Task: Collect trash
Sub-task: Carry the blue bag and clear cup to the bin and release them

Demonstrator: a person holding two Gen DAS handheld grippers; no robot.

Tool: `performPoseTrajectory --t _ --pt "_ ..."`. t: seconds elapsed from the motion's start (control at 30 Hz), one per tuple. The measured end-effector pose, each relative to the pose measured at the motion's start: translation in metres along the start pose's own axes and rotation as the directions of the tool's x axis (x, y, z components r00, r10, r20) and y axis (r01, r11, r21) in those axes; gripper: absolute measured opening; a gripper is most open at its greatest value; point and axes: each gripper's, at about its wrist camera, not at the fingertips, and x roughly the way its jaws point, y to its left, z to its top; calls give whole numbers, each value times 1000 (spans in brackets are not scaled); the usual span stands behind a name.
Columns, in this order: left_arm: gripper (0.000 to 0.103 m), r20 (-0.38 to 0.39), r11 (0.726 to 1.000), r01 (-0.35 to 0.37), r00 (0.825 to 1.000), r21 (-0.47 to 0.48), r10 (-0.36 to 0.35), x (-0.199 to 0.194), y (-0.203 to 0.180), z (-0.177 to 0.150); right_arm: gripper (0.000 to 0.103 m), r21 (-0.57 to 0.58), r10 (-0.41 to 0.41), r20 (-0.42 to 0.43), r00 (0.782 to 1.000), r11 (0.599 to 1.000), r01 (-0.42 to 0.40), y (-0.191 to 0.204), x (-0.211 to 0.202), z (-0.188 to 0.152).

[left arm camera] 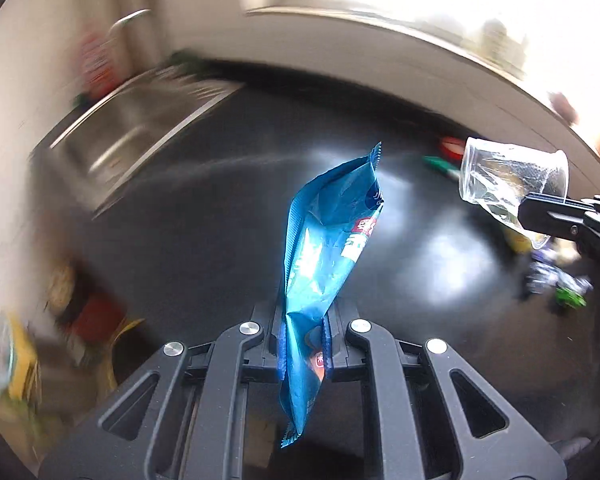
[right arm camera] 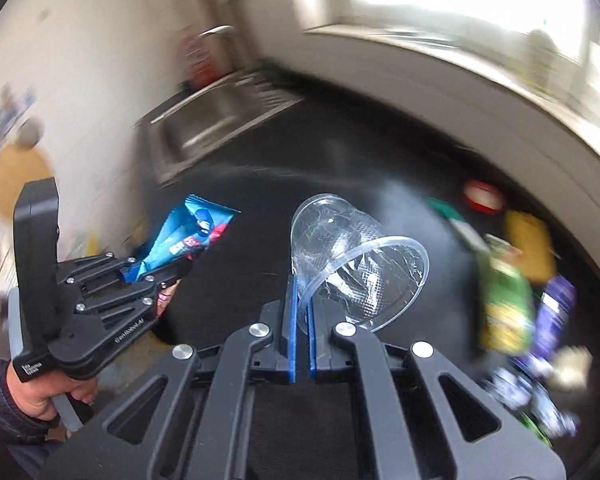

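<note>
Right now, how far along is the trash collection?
Midway. In hand: the left gripper is shut on a blue snack wrapper; the right gripper pinches the rim of a crumpled clear plastic cup. Both are lifted off the dark countertop. Left: several wrappers still lie there. No bin is visible.

The wrapper [left arm camera: 324, 248] stands up between the left gripper's [left arm camera: 305, 344] fingers, above the counter [left arm camera: 204, 240]. The sink [left arm camera: 132, 136] lies ahead to its left, set in the counter. The cup [right arm camera: 352, 256], in the right gripper [right arm camera: 302, 320], hangs to the wrapper's right. Loose litter [right arm camera: 512, 304] lies on the counter right of the cup.
</note>
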Motion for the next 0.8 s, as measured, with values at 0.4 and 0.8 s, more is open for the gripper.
performPoseTrajectory --t 0.4,0.8 --pt "12 -189 841 -285 957 -460 221 18 208 -132 5 -265 290 -359 887 880 -395 219 178 27" --pt "13 -262 743 -286 953 -605 153 104 285 -193 5 -319 199 -549 812 848 -424 310 335 28"
